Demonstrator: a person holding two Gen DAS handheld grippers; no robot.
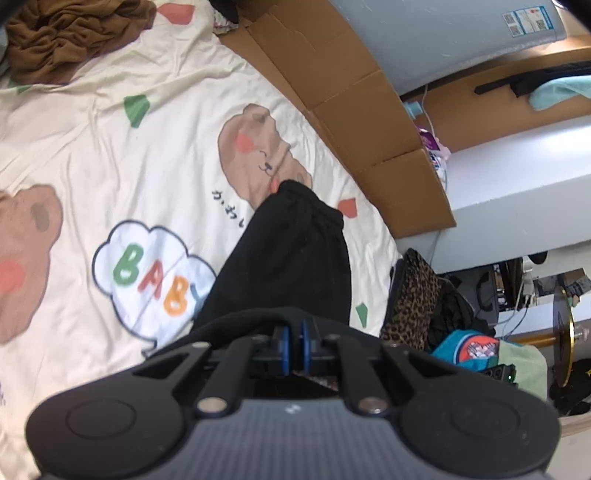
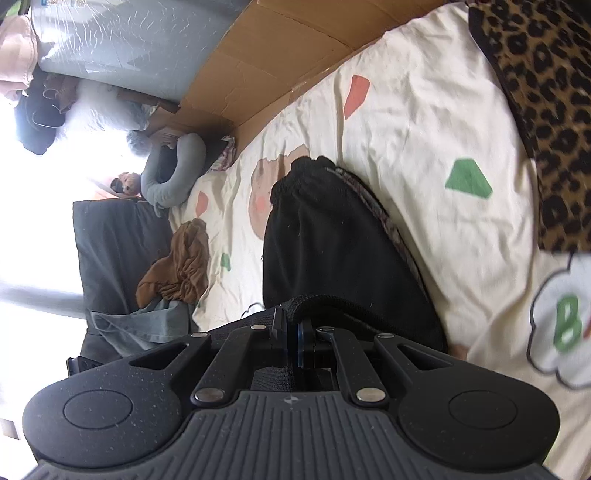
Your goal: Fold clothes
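The left gripper (image 1: 294, 345) and right gripper (image 2: 291, 345) each have jaws pinched on the near edge of the black pants (image 1: 291, 254). The pants stretch away across the bed (image 1: 110, 155), with bare sheet on both sides. Farther off lie a brown garment (image 1: 70, 33) and cardboard (image 1: 351, 99) along the bed's edge.

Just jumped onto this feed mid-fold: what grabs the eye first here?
The black pants dominate, stretched along the cartoon bear bedsheet, with the left gripper and right gripper both shut on their near edge. Next, a crumpled brown garment lies at the bed's far end, and a leopard-print cloth sits at the right of the right wrist view.
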